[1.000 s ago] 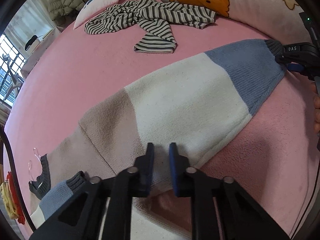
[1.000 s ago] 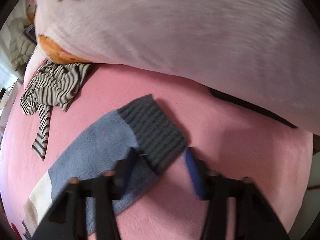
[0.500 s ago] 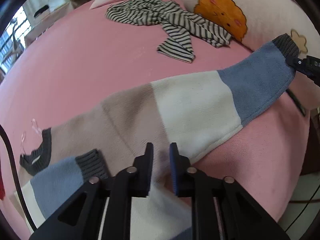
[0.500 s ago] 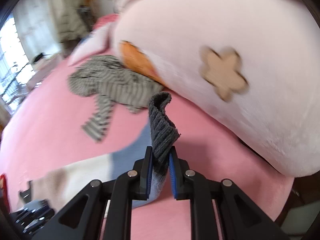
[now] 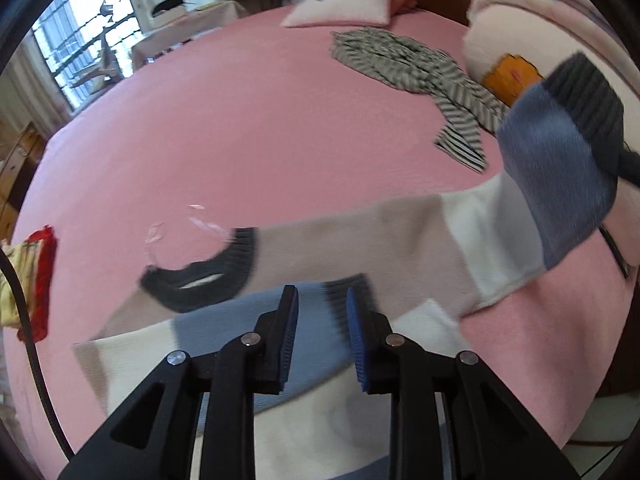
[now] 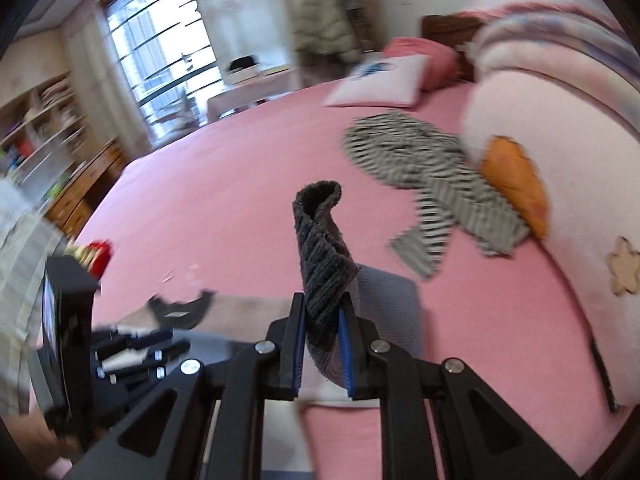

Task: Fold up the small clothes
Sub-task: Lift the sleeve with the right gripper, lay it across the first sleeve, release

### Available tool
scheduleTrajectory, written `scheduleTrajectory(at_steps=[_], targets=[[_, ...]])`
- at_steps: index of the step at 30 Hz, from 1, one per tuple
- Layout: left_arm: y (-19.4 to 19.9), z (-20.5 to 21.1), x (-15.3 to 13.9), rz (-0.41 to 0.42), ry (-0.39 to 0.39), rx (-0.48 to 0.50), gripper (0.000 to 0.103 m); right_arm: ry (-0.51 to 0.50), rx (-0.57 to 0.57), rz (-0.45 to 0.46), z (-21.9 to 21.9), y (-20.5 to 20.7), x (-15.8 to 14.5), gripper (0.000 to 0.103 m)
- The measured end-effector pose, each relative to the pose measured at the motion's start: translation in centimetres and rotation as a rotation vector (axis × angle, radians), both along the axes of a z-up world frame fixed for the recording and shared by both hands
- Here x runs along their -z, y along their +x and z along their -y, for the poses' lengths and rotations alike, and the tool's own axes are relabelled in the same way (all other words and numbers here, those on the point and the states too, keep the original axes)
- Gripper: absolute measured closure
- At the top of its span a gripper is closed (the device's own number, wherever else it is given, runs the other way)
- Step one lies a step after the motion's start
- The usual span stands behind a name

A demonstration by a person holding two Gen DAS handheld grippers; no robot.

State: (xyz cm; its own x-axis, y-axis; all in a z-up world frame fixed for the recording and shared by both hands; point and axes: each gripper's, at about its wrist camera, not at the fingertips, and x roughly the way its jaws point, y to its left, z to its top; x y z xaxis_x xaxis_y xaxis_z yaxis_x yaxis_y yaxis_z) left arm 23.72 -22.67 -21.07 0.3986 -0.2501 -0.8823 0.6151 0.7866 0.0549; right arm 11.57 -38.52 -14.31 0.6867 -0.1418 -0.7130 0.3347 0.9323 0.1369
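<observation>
We're gripping the sweater (image 5: 360, 240) cuff (image 6: 320, 248) in the right tongs (image 6: 322, 344), lifting it off the pink bed (image 5: 240, 128). Left tongs (image 5: 322, 320) are opening, empty, above the folded sleeve. We're advising: carry the cuff toward 8 o'clock, keeping tension even.

Daylight floods in from the barred window (image 6: 160, 52) far ahead-left of the grippers, blown out white. Motion blur smears the striped garment (image 6: 432, 188) and shelves (image 6: 36, 128); fisheye bending darkens every frame edge.
</observation>
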Motion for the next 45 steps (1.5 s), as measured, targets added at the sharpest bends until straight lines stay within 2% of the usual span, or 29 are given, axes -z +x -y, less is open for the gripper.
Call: scheduleTrajectory(at_steps=[4, 8, 14, 21, 28, 36, 38, 41, 45], targets=[[2.2, -5.8, -1.7, 0.037, 0.021, -0.086, 0.077, 0.005, -0.103, -0.015, -5.1, 2.0, 0.9, 0.088], [3.6, -10.9, -1.9, 0.038, 0.043, -0.159, 0.077, 0.05, -0.185, -0.028, -10.4, 3.8, 2.3, 0.088], [3.7, -17.4, -1.0, 0.016, 0.062, -0.236, 0.077, 0.033, -0.29, -0.043, -18.5, 6.6, 5.6, 0.088], [3.5, -23.6, 0.7, -0.01, 0.073, -0.309, 0.077, -0.027, -0.425, -0.12, -27.2, 9.4, 10.8, 0.088], [3.8, -28.2, 2.0, -0.02, 0.076, -0.363, 0.076, -0.061, -0.518, -0.132, -32.4, 10.4, 12.4, 0.088], [4.9, -31.9, 2.2, -0.017, 0.062, -0.425, 0.075, -0.069, -0.524, -0.136, -35.6, 12.0, 13.5, 0.088], [5.1, -32.6, 2.3, -0.017, 0.06, -0.436, 0.074, -0.074, -0.525, -0.134, -36.1, 12.5, 13.6, 0.088], [5.2, -33.4, 2.4, -0.015, 0.057, -0.448, 0.067, -0.086, -0.545, -0.127, -37.0, 13.0, 13.9, 0.088], [5.3, -34.3, 3.0, -0.017, 0.054, -0.446, 0.064, -0.148, -0.646, -0.137, -39.2, 12.8, 15.1, 0.088]])
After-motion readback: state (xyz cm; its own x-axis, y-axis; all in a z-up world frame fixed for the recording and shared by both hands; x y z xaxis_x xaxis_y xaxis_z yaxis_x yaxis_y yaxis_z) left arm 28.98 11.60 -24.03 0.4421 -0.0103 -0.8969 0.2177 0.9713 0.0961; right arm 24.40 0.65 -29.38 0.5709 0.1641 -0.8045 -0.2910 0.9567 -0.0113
